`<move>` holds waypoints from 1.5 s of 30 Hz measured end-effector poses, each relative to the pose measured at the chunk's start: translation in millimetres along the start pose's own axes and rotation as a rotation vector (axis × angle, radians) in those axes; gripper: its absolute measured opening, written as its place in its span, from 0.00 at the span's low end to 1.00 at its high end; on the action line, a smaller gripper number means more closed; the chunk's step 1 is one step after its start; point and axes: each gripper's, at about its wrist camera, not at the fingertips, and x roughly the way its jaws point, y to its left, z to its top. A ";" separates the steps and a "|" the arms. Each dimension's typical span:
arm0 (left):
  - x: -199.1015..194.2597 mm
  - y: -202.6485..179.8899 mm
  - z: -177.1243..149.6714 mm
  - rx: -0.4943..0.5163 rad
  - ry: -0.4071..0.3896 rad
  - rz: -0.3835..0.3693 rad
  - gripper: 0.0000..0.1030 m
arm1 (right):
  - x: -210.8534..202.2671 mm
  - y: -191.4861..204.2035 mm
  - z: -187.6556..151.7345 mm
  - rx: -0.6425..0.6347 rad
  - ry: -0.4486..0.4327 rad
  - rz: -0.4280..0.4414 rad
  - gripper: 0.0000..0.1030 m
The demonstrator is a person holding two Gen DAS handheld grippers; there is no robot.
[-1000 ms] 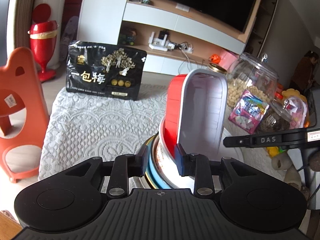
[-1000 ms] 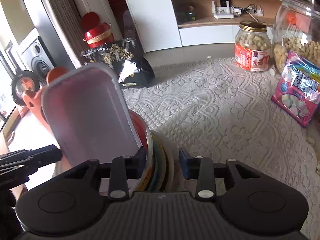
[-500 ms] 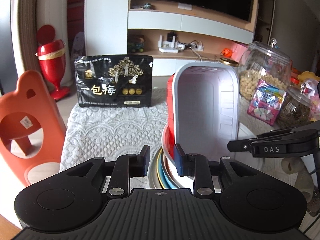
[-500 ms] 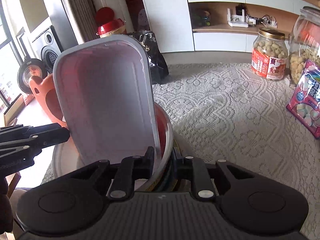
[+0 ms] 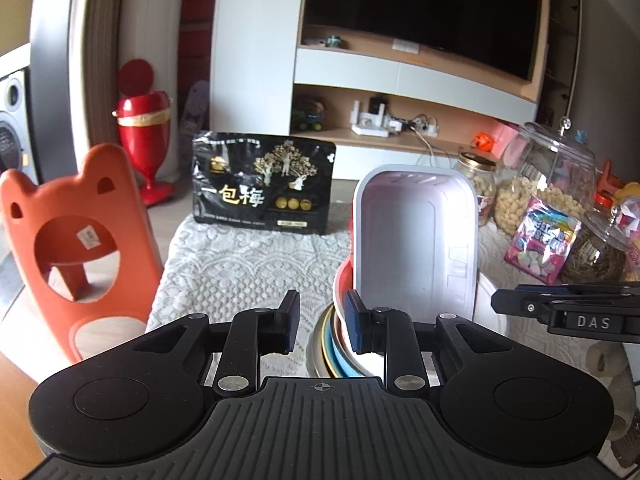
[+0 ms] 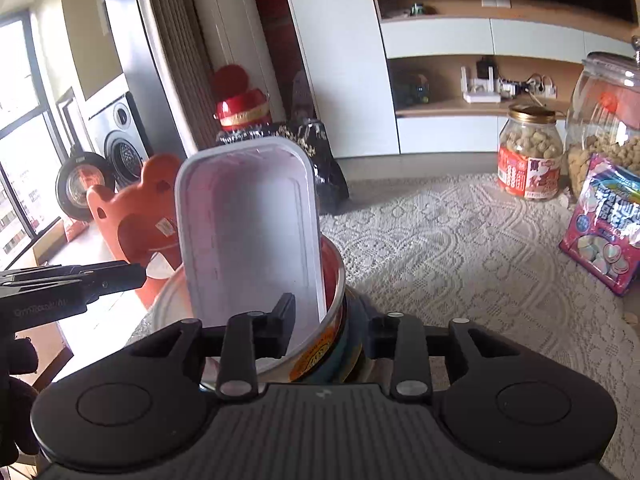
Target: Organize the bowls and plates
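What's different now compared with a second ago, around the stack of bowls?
The right hand-held gripper, clamped on the stack of bowls half a second ago, is opening, the rims between its jaws. The left hand-held gripper is closing with the near rim between its jaws. The upright white container stays in the top bowl.

I see a stack of bowls (image 5: 332,340) on the desk (image 5: 240,264), with a tub (image 5: 416,240) standing on end in the top one. A snack bag (image 5: 262,184) stands behind the stack. Jars (image 5: 560,176) stand to its right, and a stool (image 5: 76,248) stands left of the desk.
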 end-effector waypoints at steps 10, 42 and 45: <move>-64.8 -63.9 -121.9 0.011 -0.061 -0.063 0.16 | -65.6 0.4 -114.5 0.027 -0.045 -0.012 0.49; -116.6 -94.6 -153.8 0.077 -0.128 0.055 0.16 | -113.9 45.8 -152.5 -0.111 -0.176 -0.019 0.57; -114.7 -94.0 -153.3 0.075 -0.119 0.058 0.16 | -113.3 45.2 -152.5 -0.108 -0.172 -0.019 0.57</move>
